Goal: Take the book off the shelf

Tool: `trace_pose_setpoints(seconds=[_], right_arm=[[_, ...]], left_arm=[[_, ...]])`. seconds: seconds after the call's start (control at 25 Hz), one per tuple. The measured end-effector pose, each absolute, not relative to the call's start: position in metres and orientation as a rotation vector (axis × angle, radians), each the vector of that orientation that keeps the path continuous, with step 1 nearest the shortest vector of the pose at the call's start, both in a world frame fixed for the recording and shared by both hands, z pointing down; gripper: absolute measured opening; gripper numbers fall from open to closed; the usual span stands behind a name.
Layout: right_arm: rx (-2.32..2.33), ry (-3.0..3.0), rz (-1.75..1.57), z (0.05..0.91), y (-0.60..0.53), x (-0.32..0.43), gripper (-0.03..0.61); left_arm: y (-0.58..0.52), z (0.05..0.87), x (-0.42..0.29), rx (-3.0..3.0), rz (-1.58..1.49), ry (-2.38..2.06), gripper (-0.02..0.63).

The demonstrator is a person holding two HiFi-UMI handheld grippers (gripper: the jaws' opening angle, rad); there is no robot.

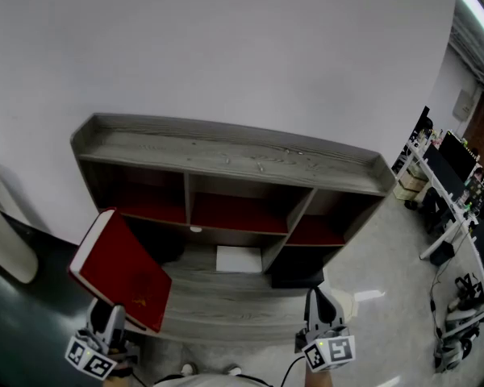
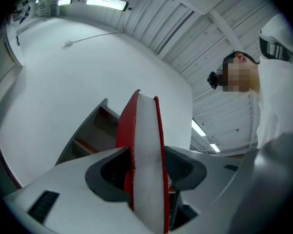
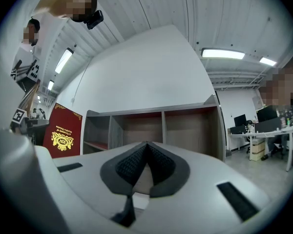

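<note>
1. Red book (image 1: 121,268) sits tilted, clamped by its lower edge in the left gripper (image 1: 111,317), out in front of the shelf (image 1: 226,156) at its left end.
2. Right gripper (image 3: 145,152) is closed on nothing, low before the shelf.

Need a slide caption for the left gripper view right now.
Left gripper clamps the red book edge-on, pages facing the camera, with the grey shelf behind it.

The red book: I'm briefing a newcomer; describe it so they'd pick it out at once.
Find the grey wooden shelf unit against the white wall. At its front left, the left gripper clamps a red hardcover book, tilted and gold-crested; the white sheet on the shelf lies flat.
</note>
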State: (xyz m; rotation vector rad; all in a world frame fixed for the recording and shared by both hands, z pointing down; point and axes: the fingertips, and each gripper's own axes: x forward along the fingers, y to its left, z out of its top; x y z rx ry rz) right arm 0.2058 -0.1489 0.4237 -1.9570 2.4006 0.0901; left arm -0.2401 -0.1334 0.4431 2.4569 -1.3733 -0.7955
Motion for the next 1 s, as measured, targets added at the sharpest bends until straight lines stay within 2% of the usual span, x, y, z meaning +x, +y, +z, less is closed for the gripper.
trace_pose_setpoints(seconds=[0.64,1.0], right_arm=[[-1.967,2.410,0.079,0.422,-0.147,0.199,0.023],[-1.902,2.457,0.043,0.425,-0.148,0.168,0.023]], left_arm=[[-0.139,0.432,-0.243,2.482,-0.824,-1.332,0.230],[-0.136,0.437,-0.261,2.480,-0.825,-1.325,0.230]])
